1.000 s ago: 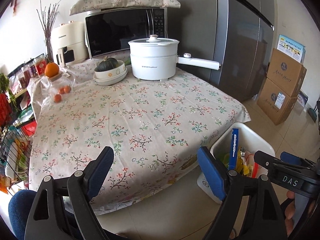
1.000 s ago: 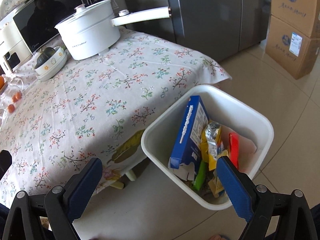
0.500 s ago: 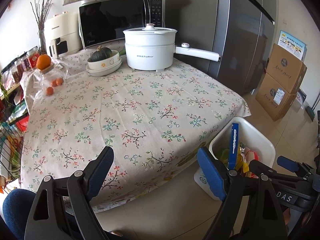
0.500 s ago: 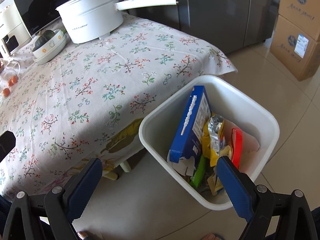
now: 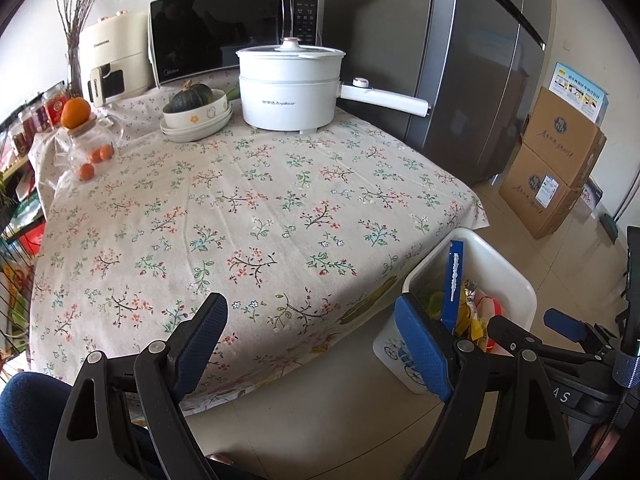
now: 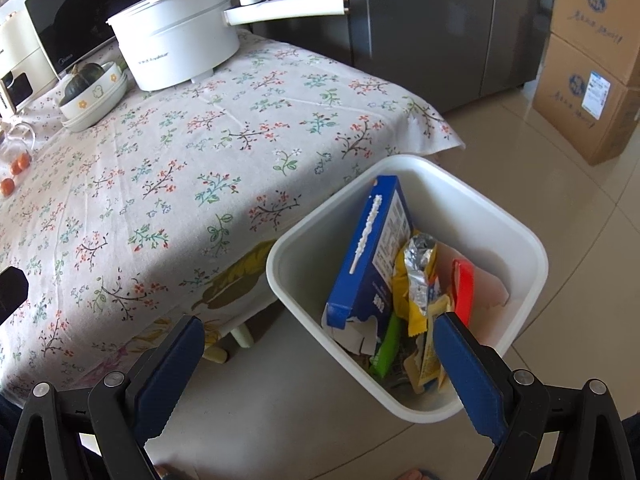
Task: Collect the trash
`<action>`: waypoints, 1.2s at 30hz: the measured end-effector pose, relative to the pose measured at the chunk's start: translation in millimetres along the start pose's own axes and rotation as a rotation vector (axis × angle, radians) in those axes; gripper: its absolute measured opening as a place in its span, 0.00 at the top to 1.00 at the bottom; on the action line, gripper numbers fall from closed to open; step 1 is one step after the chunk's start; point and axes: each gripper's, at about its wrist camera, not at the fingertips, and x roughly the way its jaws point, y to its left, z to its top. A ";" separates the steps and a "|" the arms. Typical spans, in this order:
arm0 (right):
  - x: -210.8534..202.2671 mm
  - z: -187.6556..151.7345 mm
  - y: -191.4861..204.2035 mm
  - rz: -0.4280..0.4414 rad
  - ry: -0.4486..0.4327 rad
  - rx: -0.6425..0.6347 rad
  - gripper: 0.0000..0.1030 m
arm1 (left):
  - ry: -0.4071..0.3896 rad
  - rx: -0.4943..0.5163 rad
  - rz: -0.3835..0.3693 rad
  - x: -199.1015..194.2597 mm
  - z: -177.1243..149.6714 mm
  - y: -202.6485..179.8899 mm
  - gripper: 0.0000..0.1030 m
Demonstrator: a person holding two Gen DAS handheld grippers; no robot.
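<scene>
The white electric pot [image 5: 291,88] carries "Royalstar" on its side (after a few characters too small to read). The microwave [image 5: 236,30] shows "Midea" at its lower left corner. The cream appliance [image 5: 110,62] beside it reads "CHANGHONG". The cardboard boxes [image 5: 558,160] bear script that cannot be made out.
</scene>
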 end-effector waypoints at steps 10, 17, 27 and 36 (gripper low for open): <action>2.1 -1.0 1.2 -0.004 0.006 -0.006 0.07 | 0.054 -0.019 -0.055 9.5 -3.1 0.5 0.15; 1.4 -0.2 -1.0 -0.004 0.004 -0.002 0.07 | 0.059 0.029 -0.073 9.9 -5.4 -11.6 0.15; 2.4 -1.1 -0.1 -0.001 0.009 -0.006 0.07 | 0.060 0.031 -0.060 10.1 -5.2 -9.5 0.15; 3.2 -0.6 1.3 0.001 0.013 -0.009 0.07 | 0.059 0.027 -0.060 10.4 -4.5 -8.6 0.15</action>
